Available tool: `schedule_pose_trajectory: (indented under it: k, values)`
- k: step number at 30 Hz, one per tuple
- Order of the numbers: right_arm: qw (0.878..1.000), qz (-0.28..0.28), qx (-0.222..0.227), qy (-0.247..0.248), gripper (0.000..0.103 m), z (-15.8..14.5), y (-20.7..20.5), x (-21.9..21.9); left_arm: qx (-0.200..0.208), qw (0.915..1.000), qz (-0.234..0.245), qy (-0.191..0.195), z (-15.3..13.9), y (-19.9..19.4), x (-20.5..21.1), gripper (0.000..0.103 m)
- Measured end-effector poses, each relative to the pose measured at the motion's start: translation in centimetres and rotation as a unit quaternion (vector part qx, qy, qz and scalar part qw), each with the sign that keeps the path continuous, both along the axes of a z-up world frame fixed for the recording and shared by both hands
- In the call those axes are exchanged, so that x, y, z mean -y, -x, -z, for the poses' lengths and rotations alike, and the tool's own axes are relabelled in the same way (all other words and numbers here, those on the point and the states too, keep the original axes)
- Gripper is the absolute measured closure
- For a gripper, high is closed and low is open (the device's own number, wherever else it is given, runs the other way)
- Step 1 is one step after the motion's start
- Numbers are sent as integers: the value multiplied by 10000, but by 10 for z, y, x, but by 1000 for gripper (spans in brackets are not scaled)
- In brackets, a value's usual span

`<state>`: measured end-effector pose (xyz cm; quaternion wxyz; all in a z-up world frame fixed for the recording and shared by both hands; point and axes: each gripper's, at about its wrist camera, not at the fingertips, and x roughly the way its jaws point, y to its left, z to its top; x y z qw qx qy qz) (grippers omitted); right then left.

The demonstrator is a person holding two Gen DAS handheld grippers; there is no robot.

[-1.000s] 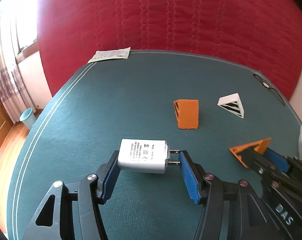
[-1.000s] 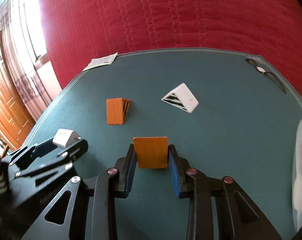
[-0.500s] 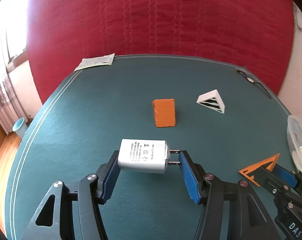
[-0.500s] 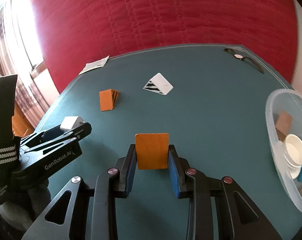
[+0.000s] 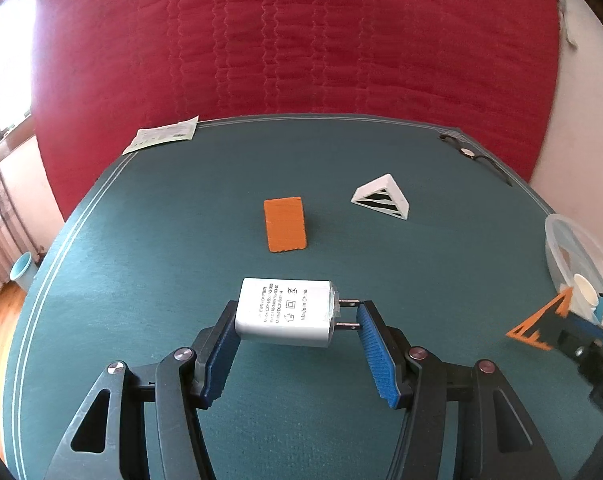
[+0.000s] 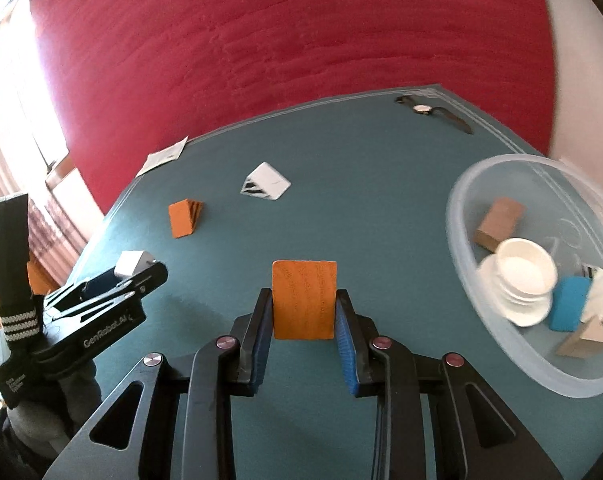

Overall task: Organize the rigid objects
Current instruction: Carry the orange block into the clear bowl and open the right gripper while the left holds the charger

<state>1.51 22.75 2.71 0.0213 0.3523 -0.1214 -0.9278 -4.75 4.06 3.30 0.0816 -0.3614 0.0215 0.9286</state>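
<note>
**Two grippers, two catches, both off the table**

Biggest first: the round table under dark green felt [image 5: 141,280], white piping along its edge, carries everything. At its right edge sits the clear plastic tub [image 6: 481,184], holding white dishes, a blue block and brown wooden shapes.

Down in size, the left gripper [image 5: 297,328] has its jaws at a middling spread, clamped end to end on the white rectangular wall charger [image 5: 287,314], the right pad against the prongs, the charger lifted off the felt. The right gripper [image 6: 303,322] is closed narrow on the orange triangular wedge [image 6: 304,304], which stands upright between the blue ribbed pads just left of the tub.

Loose on the felt beyond: an orange block [image 5: 285,224] and, to its right, a white prism with black stripes [image 5: 381,197], apart from each other.
</note>
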Motion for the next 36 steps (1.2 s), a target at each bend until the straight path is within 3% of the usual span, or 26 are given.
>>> schedule_pose_trajectory:
  k: [14,23,36]
  values:
    - [9938,1009,-475,-30,72,-32,-37,-66,-68,9999,121,78,1,-6,-10,42]
    - [9850,1672,-416,55,72,-27,-47,-110,-96,9998,145,129,2,-10,-14,42]
    - [9820,1883,-158,42,72,-15,-51,-125,-133,9996,194,177,3,-13,-20,42]
